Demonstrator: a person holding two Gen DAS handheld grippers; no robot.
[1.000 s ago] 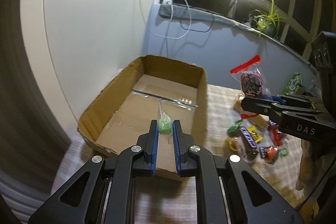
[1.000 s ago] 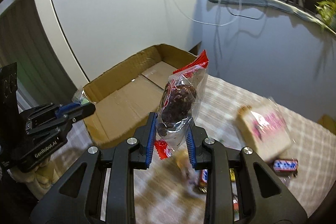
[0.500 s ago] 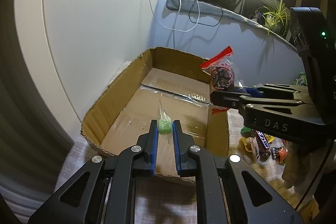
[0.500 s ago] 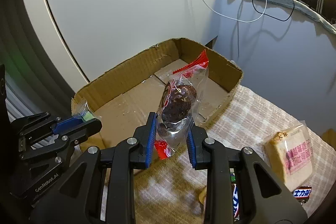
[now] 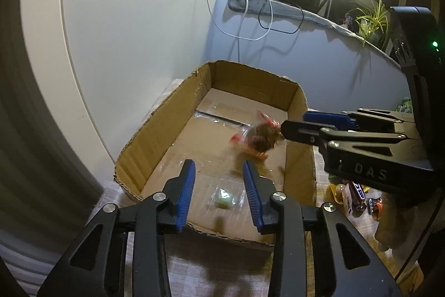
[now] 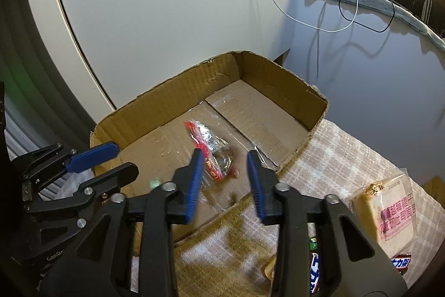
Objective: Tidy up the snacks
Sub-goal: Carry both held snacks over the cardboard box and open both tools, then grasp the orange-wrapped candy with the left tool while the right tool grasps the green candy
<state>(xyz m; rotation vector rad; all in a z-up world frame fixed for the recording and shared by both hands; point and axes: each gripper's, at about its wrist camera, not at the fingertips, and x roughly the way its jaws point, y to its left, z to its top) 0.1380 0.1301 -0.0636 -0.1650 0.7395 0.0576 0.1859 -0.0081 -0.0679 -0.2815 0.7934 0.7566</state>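
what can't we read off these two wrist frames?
- Red-sealed bag: motion-blurred in the left view; resting or mid-fall unclear.
- Green candy: blurred in the left view; in the right view only a speck past the right gripper.
- Snack pile: mostly hidden behind the right gripper in the left view.
- Box near corner: covered by the left gripper.

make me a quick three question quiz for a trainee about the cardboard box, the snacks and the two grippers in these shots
1. True or false: the left gripper grips the green candy.
2. Where does the red-sealed snack bag lie? A) on the checked cloth B) inside the cardboard box C) between the right gripper's fingers
3. Fill in: the pink-lettered bread packet lies ____ the box.

Key:
1. False: its fingers are spread and the candy lies on the box floor.
2. B
3. outside
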